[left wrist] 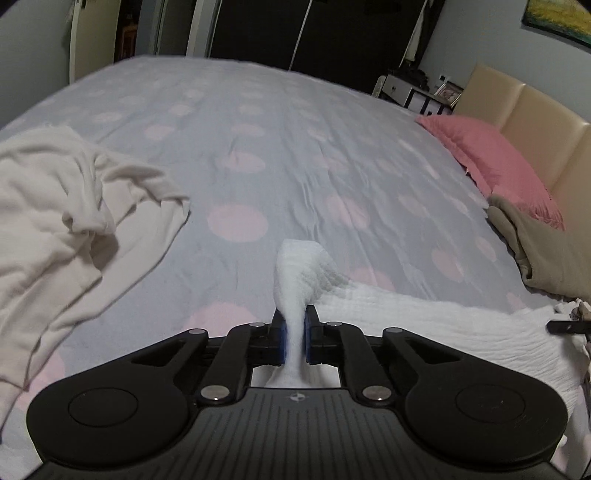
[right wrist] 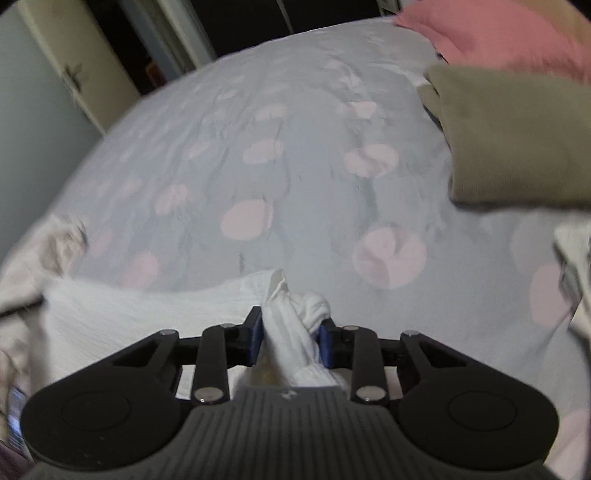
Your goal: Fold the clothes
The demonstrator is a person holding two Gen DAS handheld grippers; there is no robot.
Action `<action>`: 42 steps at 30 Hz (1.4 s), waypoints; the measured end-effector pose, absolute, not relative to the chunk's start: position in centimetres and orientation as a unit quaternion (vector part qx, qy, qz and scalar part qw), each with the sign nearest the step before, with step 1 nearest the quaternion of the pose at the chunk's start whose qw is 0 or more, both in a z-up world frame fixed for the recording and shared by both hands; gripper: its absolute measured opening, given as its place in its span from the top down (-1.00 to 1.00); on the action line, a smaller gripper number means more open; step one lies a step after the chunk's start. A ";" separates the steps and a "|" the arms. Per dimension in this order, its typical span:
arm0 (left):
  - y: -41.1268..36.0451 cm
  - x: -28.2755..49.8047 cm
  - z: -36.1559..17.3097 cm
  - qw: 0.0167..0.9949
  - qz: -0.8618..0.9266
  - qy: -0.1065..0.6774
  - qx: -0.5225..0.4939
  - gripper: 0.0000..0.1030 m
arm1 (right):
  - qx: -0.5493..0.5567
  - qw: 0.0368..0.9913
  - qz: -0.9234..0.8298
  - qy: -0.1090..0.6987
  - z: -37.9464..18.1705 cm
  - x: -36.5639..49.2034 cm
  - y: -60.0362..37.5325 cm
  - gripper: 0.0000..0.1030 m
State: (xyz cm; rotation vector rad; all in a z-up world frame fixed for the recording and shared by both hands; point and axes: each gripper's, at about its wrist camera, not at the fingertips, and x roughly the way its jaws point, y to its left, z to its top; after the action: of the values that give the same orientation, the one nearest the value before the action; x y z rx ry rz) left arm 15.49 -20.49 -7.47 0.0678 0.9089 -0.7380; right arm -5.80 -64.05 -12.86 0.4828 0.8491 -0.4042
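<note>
Both the left hand-held gripper [left wrist: 294,330] and right hand-held gripper [right wrist: 291,334] pinched the white crinkled cotton cloth [left wrist: 424,314] above the grey pink-dotted bed [left wrist: 258,147].

Crinkly white cloth garment [left wrist: 424,314], smooth matt bedsheet [left wrist: 258,122], matt black plastic fingers [left wrist: 314,332] with shiny metal pins.

Bedspread: grey sheet [left wrist: 295,155] with pale pink dots, lightly creased, spread across the bed in front of me.
Pillow: pink pillow [left wrist: 495,158] on my right, against the headboard.
Headboard: beige padded headboard [left wrist: 535,122] beside the pillow.
Shelf: small white shelf unit [left wrist: 413,92] past the bed's far corner.
Painting: a painting [left wrist: 565,18] on the right wall.
Doors: dark wardrobe doors [left wrist: 314,29] beyond the bed.
</note>
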 end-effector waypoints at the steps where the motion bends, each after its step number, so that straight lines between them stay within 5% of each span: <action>1: -20.6 15.5 -8.0 0.832 -0.345 0.433 0.042 0.75 | 0.210 0.860 -0.201 0.418 -13.2 -5.4 -63.8 0.18; 6: -19.7 15.6 -9.4 0.828 -0.333 0.448 0.048 0.49 | 0.128 0.840 -0.270 0.453 -14.0 -4.9 -63.7 0.02; 9: -18.7 15.5 -9.1 0.829 -0.327 0.453 0.036 0.23 | 0.187 0.834 -0.273 0.442 -13.7 -6.7 -64.9 -0.04; 11: -18.5 15.2 -8.9 0.828 -0.327 0.454 0.033 0.22 | 0.229 0.826 -0.276 0.435 -13.4 -8.1 -65.3 -0.28; 16: -18.3 14.1 -8.4 0.820 -0.336 0.463 0.026 0.19 | 0.288 0.826 -0.278 0.396 -12.0 -11.4 -65.0 -0.31; 18: -18.3 13.8 -8.4 0.819 -0.337 0.464 0.030 0.19 | 0.305 0.824 -0.290 0.380 -12.0 -12.5 -65.4 -0.25; 20: -18.3 13.6 -8.4 0.818 -0.337 0.464 0.034 0.19 | 0.341 0.810 -0.293 0.376 -12.5 -13.2 -66.4 0.28; 21: -18.4 13.4 -8.4 0.818 -0.338 0.464 0.036 0.19 | 0.363 0.801 -0.291 0.377 -12.8 -13.5 -66.9 0.37; 27: -18.5 12.7 -8.4 0.816 -0.340 0.465 0.047 0.19 | 0.386 0.805 -0.253 0.373 -12.0 -13.7 -66.3 0.37; 36: -19.2 11.9 -8.6 0.810 -0.352 0.465 0.062 0.18 | 0.315 0.796 -0.198 0.478 -13.7 -11.7 -62.5 0.37; 39: -19.6 11.7 -8.7 0.809 -0.355 0.463 0.071 0.17 | 0.334 0.786 -0.194 0.482 -14.7 -12.1 -62.8 0.49; 40: -19.7 11.7 -8.7 0.809 -0.356 0.463 0.073 0.17 | 0.335 0.786 -0.197 0.481 -14.5 -12.1 -62.9 0.75; 42: -19.7 11.7 -8.6 0.809 -0.359 0.460 0.073 0.16 | 0.323 0.799 -0.206 0.463 -13.2 -12.7 -63.3 0.87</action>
State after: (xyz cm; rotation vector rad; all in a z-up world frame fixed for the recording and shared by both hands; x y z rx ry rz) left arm 11.69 -19.72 -8.61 0.1567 0.9833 -0.7670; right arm -12.68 -63.28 -13.16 0.6940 0.9938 -0.4417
